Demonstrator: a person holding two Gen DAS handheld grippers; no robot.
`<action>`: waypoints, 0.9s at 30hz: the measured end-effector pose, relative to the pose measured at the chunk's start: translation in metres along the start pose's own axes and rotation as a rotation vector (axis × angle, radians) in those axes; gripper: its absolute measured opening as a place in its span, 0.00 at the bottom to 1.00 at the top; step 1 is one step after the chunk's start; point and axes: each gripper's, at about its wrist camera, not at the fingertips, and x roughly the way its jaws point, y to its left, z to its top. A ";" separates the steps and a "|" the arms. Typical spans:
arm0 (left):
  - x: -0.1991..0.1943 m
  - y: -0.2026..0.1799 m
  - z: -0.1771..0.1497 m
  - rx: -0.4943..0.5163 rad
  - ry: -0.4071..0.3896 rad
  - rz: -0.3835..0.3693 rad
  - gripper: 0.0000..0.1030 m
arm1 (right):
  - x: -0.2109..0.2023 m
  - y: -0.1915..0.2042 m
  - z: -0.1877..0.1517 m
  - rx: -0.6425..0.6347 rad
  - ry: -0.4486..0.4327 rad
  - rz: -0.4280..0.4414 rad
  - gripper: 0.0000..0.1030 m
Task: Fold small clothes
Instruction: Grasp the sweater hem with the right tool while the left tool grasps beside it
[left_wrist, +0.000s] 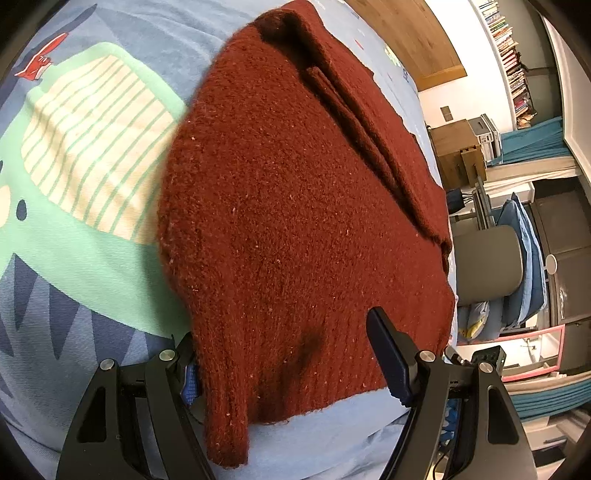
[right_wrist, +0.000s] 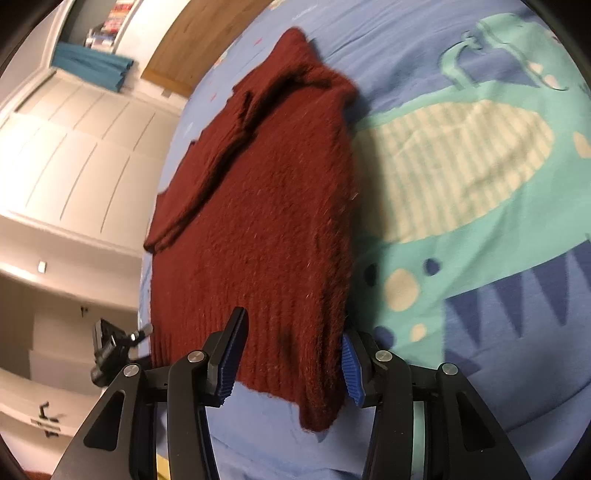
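A dark red knitted sweater (left_wrist: 288, 221) lies on a blue printed bedspread (left_wrist: 92, 277), with one sleeve folded over its far side. It also shows in the right wrist view (right_wrist: 266, 221). My left gripper (left_wrist: 284, 373) is open, its jaws wide apart on either side of the ribbed hem, the left finger partly hidden under the fabric. My right gripper (right_wrist: 291, 358) is open too, its blue pads (right_wrist: 229, 365) straddling the hem, with a corner of the hem hanging down between them.
The bedspread (right_wrist: 480, 221) carries a green and cream striped dinosaur print. The bed edge runs by the sweater's side; beyond it are a grey chair (left_wrist: 487, 262), bookshelves (left_wrist: 509, 55), white cupboards (right_wrist: 74, 147) and a small camera stand (right_wrist: 110, 350).
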 end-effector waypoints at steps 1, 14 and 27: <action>0.000 0.000 0.000 -0.002 -0.001 -0.001 0.69 | -0.003 -0.004 0.001 0.014 -0.013 0.005 0.48; 0.010 -0.015 -0.007 0.006 0.003 -0.033 0.69 | 0.020 0.004 -0.001 0.003 0.065 0.076 0.53; 0.008 -0.013 -0.008 0.000 0.001 -0.089 0.56 | 0.031 0.009 -0.002 -0.005 0.084 0.083 0.49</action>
